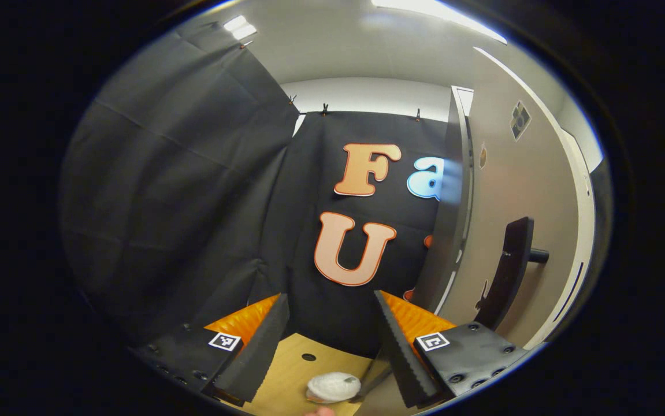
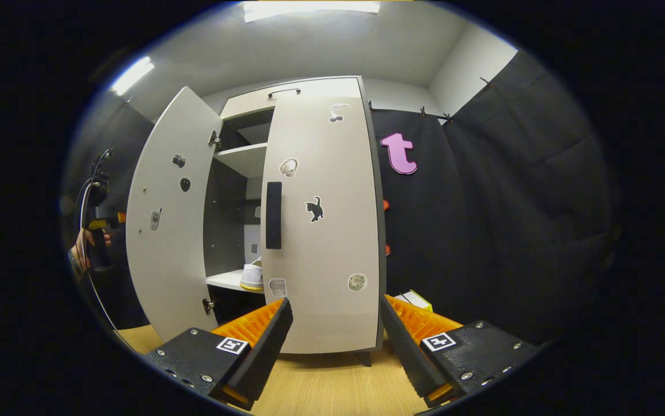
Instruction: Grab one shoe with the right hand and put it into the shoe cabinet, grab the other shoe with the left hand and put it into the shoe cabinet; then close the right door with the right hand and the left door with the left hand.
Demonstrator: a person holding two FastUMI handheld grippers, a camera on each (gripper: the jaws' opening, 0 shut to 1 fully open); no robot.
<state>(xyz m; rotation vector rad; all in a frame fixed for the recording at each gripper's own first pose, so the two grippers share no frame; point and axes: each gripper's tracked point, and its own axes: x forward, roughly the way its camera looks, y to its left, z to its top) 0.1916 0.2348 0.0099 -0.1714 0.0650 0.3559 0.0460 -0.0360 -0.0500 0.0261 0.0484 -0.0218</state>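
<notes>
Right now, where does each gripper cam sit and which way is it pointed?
Left gripper view: rides the left gripper, beside the open left door, facing the booth wall; its handle at right; open fingers, wooden floor below.
Right gripper view: rides the right gripper, facing the shoe cabinet front; right door closed, a white shoe on the shelf; open fingers, a hand at far left.
Shared: left door.

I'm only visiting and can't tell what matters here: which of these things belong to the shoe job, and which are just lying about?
Part of the job:
- shoe cabinet
- left door, open
- right door, closed
- white shoe on a shelf inside
- left gripper
- right gripper

Just lying about:
- small box beside the cabinet
- white fluffy thing on the floor
</notes>
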